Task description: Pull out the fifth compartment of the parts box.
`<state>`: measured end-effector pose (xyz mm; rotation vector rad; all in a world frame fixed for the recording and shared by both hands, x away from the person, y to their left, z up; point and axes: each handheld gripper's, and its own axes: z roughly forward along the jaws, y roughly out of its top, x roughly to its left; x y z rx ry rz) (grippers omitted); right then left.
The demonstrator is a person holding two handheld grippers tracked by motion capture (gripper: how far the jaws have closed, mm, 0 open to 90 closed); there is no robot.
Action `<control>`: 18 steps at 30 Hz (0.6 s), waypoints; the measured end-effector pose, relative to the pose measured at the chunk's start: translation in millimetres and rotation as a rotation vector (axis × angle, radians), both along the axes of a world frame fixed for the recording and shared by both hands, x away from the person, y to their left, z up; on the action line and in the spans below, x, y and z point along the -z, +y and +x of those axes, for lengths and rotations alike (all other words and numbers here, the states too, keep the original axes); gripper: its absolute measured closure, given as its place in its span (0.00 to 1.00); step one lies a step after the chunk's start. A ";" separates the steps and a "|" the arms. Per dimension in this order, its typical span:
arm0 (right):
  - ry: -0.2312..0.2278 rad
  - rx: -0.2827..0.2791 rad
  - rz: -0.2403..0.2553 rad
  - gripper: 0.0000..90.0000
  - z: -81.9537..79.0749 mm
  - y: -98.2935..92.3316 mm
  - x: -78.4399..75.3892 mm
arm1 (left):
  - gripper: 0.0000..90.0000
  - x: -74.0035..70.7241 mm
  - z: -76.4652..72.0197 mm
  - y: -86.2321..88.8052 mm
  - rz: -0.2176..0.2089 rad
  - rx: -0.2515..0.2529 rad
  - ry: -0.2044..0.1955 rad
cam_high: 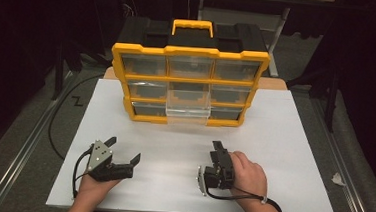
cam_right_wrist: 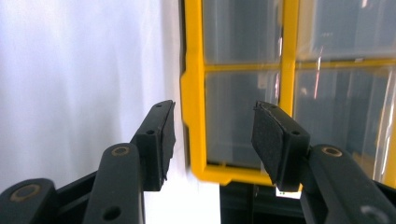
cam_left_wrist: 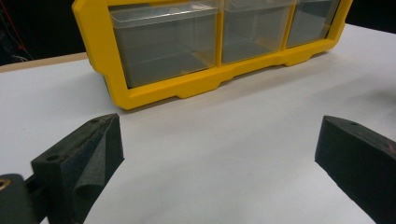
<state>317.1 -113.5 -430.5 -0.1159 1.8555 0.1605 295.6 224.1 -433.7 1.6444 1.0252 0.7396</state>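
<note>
Yellow-framed organizer [cam_high: 188,83]: its clear drawers look empty, bottom-middle drawer [cam_high: 188,111] pulled out. Left gripper [cam_high: 123,150] gapes wide, right gripper [cam_high: 216,150] partly open; both hold nothing.

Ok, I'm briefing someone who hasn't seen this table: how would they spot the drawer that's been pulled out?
Start from the yellow-framed organiser standing at the far side of the white board, its front a grid of clear drawers. Go to the bottom row, middle column: the pulled-out drawer. It alone juts forward past the yellow frame, while its neighbours sit flush.
</note>
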 end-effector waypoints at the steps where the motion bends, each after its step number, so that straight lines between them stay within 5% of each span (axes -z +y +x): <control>1: -0.006 0.006 -0.005 0.57 0.8 -4.4 0.3 | 0.02 -0.1 -0.1 0.2 -0.001 -0.001 -0.001; 18: -0.017 0.138 0.024 0.56 7.6 -96.9 2.6 | 0.02 1.3 1.7 0.6 0.017 -0.011 0.008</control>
